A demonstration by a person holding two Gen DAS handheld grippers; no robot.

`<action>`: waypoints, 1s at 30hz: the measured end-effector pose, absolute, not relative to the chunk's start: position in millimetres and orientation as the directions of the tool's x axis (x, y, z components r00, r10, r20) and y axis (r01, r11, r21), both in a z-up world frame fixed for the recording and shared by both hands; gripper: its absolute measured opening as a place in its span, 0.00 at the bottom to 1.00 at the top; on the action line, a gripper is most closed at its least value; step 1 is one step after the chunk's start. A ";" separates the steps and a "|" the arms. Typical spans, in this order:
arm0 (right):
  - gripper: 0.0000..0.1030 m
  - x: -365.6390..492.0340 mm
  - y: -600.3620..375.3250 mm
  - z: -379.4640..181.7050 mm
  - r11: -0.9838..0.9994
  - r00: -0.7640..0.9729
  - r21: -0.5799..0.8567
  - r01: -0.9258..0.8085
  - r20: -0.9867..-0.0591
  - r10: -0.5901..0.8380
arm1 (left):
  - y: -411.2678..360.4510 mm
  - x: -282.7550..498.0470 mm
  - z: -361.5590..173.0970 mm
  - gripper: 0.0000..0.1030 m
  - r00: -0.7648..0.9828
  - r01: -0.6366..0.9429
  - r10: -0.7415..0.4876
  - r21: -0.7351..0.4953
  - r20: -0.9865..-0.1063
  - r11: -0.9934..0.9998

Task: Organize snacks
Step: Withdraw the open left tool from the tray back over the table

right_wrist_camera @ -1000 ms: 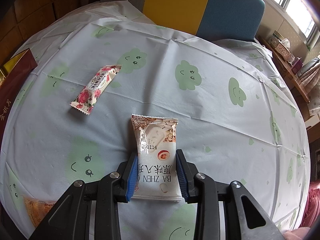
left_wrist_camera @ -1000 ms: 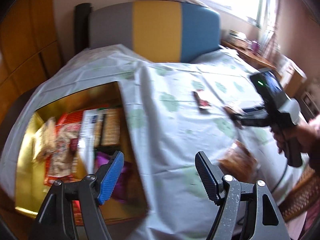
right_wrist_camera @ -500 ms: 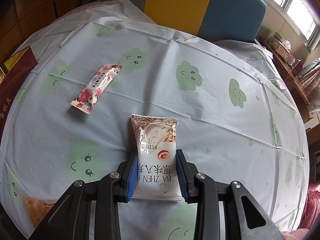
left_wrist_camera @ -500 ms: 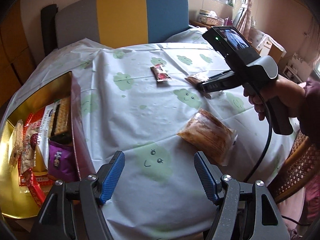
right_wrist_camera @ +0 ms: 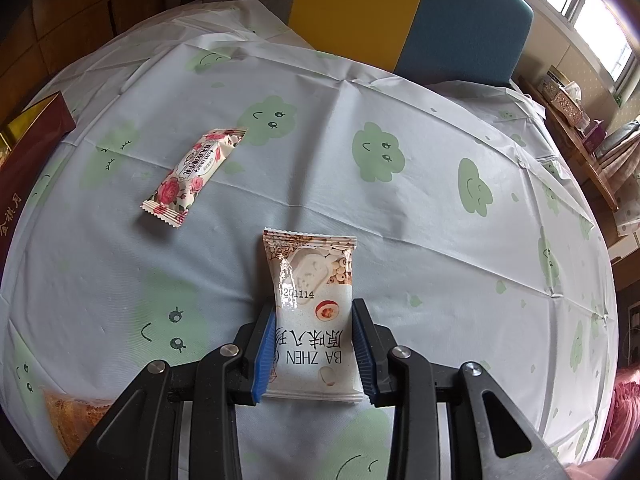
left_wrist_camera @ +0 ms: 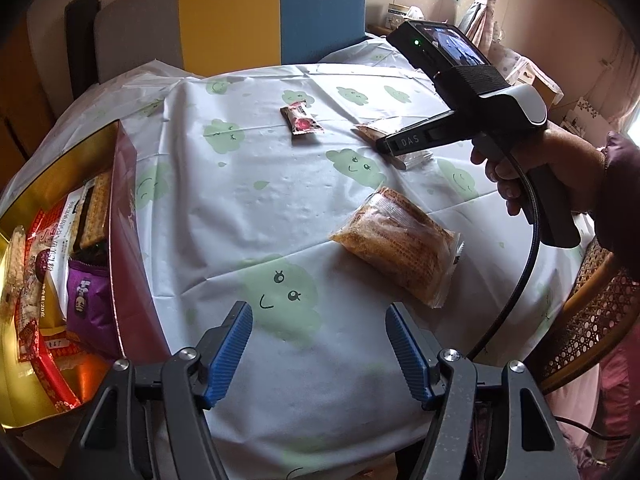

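White plastic tablecloth [right_wrist_camera: 420, 208] printed with green smiling clouds covers the whole table, and at its left edge sits the gold-lined snack box [left_wrist_camera: 120, 184] with dark red walls, already holding several packets, a purple one among them. Next in size is the clear bag of golden crisp cakes [left_wrist_camera: 394, 240], lying on the cloth just ahead and to the right of the left gripper [left_wrist_camera: 319, 350], whose blue-padded jaws stand wide apart with nothing between them. Smaller is the white BA ZHEN packet [right_wrist_camera: 314, 312], flat on the cloth with the right gripper [right_wrist_camera: 314, 344] closed in on its two long sides; whether the pads are truly pinching or merely touching is hard to say. Smallest is the rose-printed bar [right_wrist_camera: 194, 174], lying loose and well apart, up and to the left. My guess is the white packet goes to the box next. The wrapper is slick and puffy, held only by its lower half, so it may slide out or swing down on the way over. The cloth looks loose and creased, so dragging instead of lifting could bunch it and shift the other snacks
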State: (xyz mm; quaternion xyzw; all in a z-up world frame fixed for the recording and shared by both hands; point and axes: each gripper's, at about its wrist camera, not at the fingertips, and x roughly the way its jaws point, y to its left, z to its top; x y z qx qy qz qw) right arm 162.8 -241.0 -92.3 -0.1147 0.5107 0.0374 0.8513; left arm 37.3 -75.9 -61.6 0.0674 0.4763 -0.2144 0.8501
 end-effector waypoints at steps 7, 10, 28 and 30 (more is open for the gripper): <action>0.34 162.5 -240.5 -93.0 0.969 0.479 -0.165 -0.185 -0.876 -0.057 | -73.8 36.5 -63.9 0.61 0.441 0.427 -0.309 -0.105 -0.843 0.898; 0.34 162.2 -240.7 -93.1 0.969 0.481 -0.165 -0.185 -0.875 -0.057 | -73.3 36.2 -64.4 0.60 0.440 0.425 -0.309 -0.107 -0.843 0.899; 0.34 162.6 -245.7 -92.7 0.976 0.484 -0.138 -0.167 -0.874 -0.041 | -67.8 24.7 -48.8 0.58 0.486 0.441 -0.349 -0.120 -0.802 0.890; 0.34 163.1 -246.3 -93.0 0.978 0.484 -0.133 -0.163 -0.874 -0.039 | -64.2 24.5 -45.3 0.58 0.494 0.433 -0.351 -0.125 -0.795 0.893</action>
